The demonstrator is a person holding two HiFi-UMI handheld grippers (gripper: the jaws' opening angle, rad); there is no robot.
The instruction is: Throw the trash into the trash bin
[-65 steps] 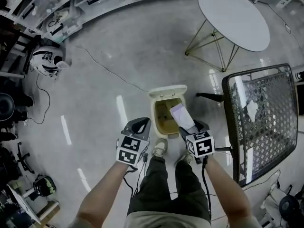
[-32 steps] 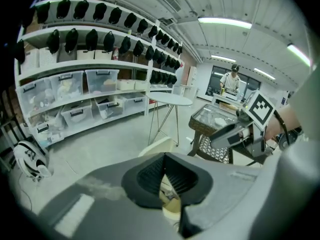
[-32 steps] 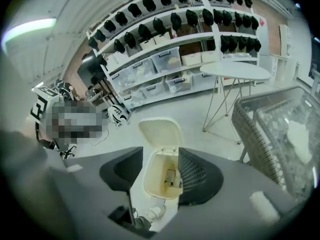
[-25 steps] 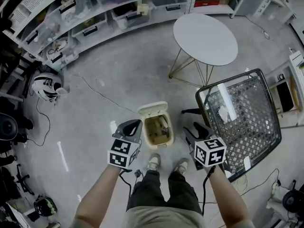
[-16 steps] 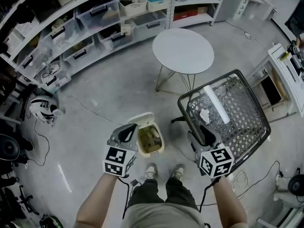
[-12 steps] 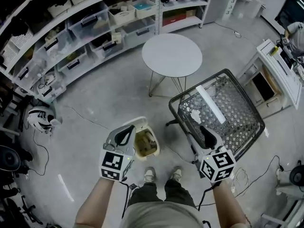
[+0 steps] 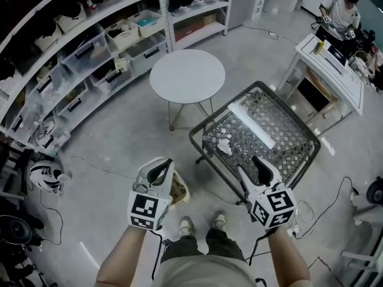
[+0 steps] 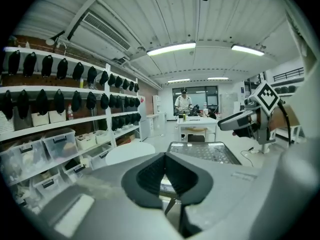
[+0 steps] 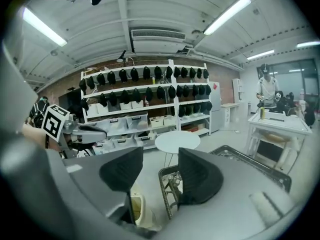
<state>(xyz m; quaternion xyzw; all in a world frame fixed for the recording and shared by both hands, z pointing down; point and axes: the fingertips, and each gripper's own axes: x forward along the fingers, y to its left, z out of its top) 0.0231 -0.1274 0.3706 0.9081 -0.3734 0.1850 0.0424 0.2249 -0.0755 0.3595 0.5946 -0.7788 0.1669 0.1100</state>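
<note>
Trash: one crumpled white wad (image 7: 224, 146) lies on the black mesh counter (image 7: 287, 154), close to the counter's near-left edge. A long white streak (image 7: 252, 122) crosses the mesh further in; object or lamp glare, cannot tell.

Trash bin (image 7: 178, 188) stands on the floor by the person's feet, just off the counter's near corner. In the head view it is mostly covered by the left claw (image 7: 160, 165). The right gripper view shows its cream body (image 9: 134, 210) low down, beside the counter's leg.

Claws:
- Left claw (image 8: 164, 156): pads pressed together, nothing between them.
- Right claw (image 7: 258, 162): jaws apart, nothing between them (image 9: 161, 170). It is raised over the counter's near edge.

Step in hand (judgement): both claws empty and raised, so this is a reach for the next piece, not a drop.

Next move calls for:
- bringing the open right claw down over the wad
- closing on its bulk without catching the mesh
- carrying it left and down to the bin

Orientation:
- Wad is a rumpled lump with no clear long axis and no pointing direction.
- Bin stands upright, mouth up; its long axis in plan is not readable, too much is hidden.
</note>
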